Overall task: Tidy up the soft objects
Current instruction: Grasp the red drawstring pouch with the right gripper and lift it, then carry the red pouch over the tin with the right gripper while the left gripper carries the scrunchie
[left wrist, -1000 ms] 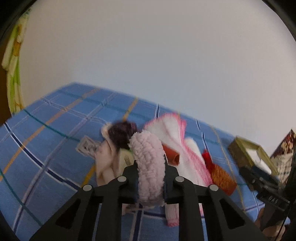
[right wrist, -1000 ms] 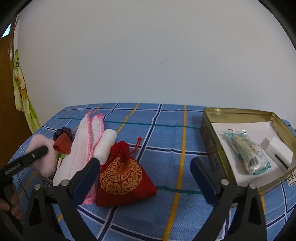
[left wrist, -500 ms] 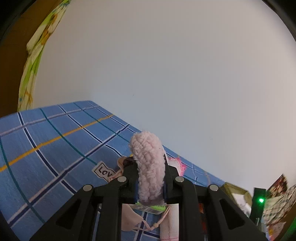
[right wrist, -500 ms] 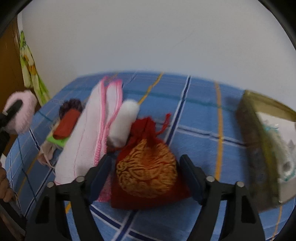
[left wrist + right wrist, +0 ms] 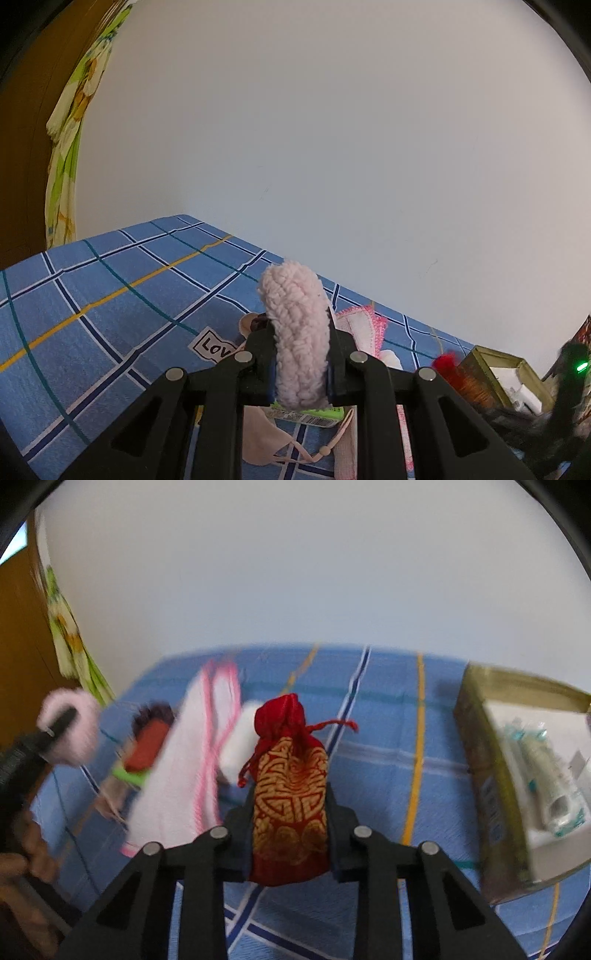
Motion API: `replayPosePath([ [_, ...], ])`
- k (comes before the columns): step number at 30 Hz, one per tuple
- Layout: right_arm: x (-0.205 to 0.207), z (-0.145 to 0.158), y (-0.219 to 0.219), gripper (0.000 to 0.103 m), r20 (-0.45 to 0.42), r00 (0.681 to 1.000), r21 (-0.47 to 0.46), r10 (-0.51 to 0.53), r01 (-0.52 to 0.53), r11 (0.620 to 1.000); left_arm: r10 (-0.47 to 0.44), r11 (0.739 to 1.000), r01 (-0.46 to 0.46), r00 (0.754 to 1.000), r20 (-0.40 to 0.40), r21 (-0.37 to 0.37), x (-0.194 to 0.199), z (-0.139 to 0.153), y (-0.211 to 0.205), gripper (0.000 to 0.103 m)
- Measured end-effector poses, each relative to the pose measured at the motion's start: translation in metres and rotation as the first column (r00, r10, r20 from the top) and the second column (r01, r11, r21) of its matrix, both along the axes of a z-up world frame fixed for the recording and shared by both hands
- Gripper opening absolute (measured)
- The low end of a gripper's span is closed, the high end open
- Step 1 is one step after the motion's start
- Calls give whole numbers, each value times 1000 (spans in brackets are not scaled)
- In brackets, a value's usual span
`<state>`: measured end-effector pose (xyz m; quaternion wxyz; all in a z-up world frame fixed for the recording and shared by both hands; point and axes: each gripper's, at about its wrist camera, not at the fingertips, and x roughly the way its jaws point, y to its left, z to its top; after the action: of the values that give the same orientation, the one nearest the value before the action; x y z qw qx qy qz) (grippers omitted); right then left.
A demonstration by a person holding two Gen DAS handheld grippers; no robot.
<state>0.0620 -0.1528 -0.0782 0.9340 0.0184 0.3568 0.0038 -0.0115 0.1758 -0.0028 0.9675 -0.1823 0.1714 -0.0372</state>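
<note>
Your left gripper [image 5: 300,363] has its fingers [image 5: 258,354] pressed in on the fluffy pink pad [image 5: 297,332], which stands on edge between them, raised above the blue checked cloth [image 5: 96,295]. Your right gripper [image 5: 290,825] has its fingers [image 5: 341,830] clamped on the red and gold drawstring pouch [image 5: 290,794]; the pouch stands upright in the grip with its gathered neck on top and its red cord hanging out to the side.

Below the pink pad, on the cloth, lie a pale pink face mask [image 5: 266,439] with its ear loop and a green packet [image 5: 314,415], partly hidden by the fingers. Just beyond them lies the folded white towel with pink trim [image 5: 177,771], and a white roll [image 5: 240,742] sits against its right edge. To the towel's left, in the right wrist view, a rust-red piece [image 5: 147,746] rests on the green packet, with a dark purple fuzzy thing [image 5: 155,712] behind it; that area is blurred.

On the right of the cloth stands an open gold tin [image 5: 491,801], well apart from the soft pile. Inside it lie a clear wrapped bundle [image 5: 546,771] and a white box, only partly visible. A white wall rises behind the cloth, and a green floral fabric [image 5: 70,147] hangs at the left.
</note>
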Motion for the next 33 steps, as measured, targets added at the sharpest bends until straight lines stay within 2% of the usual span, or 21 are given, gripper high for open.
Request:
replayPosePath([
  [7, -32, 39, -13, 30, 213, 977, -51, -19, 31, 998, -24, 999, 24, 1000, 6, 41, -6, 8, -31, 20],
  [12, -49, 59, -32, 30, 296, 955, 11, -20, 17, 1000, -89, 993, 86, 996, 32, 77, -16, 22, -72, 20],
  [16, -58, 64, -45, 30, 327, 945, 13, -26, 23, 1000, -150, 985, 144, 987, 56, 98, -23, 36, -109, 20],
  [22, -81, 72, -72, 30, 380, 923, -89, -68, 110, 990, -209, 973, 201, 976, 59, 111, -24, 43, -154, 20],
  [27, -97, 81, -109, 30, 410, 901, -62, -143, 184, 981, -247, 965, 240, 968, 52, 109, -23, 43, -188, 20],
  [33, -103, 84, -130, 30, 422, 889, -67, -176, 224, 972, -269, 957, 263, 962, 42, 119, -15, 44, -217, 20],
])
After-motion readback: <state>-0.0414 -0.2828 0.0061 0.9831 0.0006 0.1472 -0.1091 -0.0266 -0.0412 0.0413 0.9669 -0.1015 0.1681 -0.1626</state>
